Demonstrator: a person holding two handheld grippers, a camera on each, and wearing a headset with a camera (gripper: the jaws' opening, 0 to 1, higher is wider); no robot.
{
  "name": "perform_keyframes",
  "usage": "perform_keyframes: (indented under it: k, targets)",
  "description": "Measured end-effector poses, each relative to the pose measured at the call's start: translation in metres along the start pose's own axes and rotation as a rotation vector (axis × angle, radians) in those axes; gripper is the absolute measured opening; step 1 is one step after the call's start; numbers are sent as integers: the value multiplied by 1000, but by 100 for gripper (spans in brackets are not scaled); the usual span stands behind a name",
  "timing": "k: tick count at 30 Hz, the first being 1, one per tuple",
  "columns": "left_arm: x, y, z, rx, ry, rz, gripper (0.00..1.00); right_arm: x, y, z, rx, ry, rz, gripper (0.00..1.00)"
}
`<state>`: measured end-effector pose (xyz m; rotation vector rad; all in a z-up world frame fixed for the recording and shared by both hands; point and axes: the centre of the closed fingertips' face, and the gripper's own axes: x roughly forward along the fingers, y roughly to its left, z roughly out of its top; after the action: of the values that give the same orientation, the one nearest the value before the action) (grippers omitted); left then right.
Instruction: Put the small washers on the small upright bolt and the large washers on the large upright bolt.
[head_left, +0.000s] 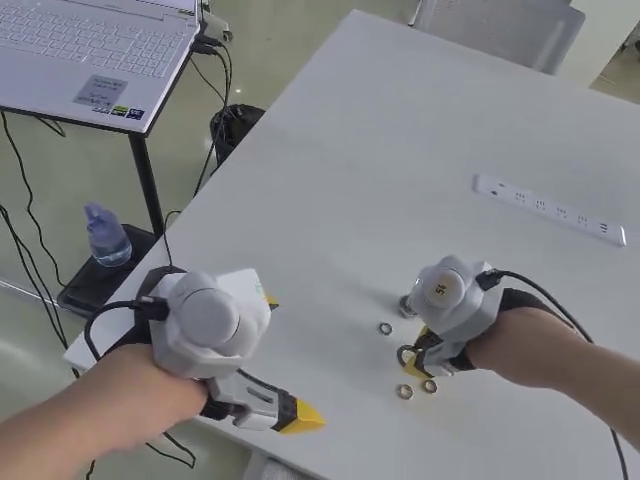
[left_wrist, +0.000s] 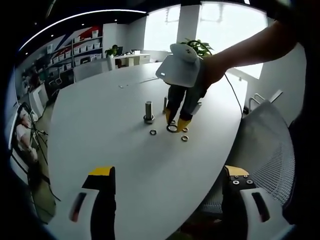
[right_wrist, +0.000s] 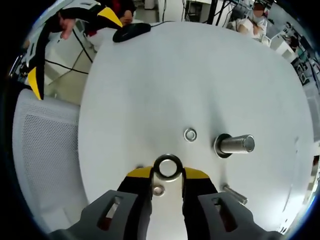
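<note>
On the white worktop (head_left: 420, 150), the right gripper (head_left: 418, 357) is pinching a large washer (head_left: 406, 356) between its jaws. One small washer (head_left: 385, 328) is lying at its 10 o'clock, with two more small washers (head_left: 405, 391) at 6 o'clock. The left gripper (head_left: 287, 358), at 9 o'clock, is holding its jaws wide apart. A power strip (head_left: 550, 210) is lying at 2 o'clock.

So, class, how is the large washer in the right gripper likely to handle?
The large washer looks like rigid metal, so it probably won't flex. Pinched at its thin rim by the right gripper, it may pivot or slip. On the smooth table it could roll if dropped edgewise.
</note>
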<state>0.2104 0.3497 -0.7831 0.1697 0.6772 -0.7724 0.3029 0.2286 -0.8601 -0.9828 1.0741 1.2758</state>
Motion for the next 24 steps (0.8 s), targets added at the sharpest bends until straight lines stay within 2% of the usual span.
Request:
perform_keyframes:
  k: [2,14,21,24]
  targets:
    - [0,0,4,3,-17,1,90,-4,-1,-2,16,-6,0,21]
    - [5,0,14,16,-16,-5,91,-25,-13,-15,65,-21,-13,21]
    - [7,-2,21,6,-41,-7,93,-35,-19,-22,80,-25,-21,22]
    - [8,-3,22,6,-39,-12,94,-39,-21,-22,87,-31,-22,22]
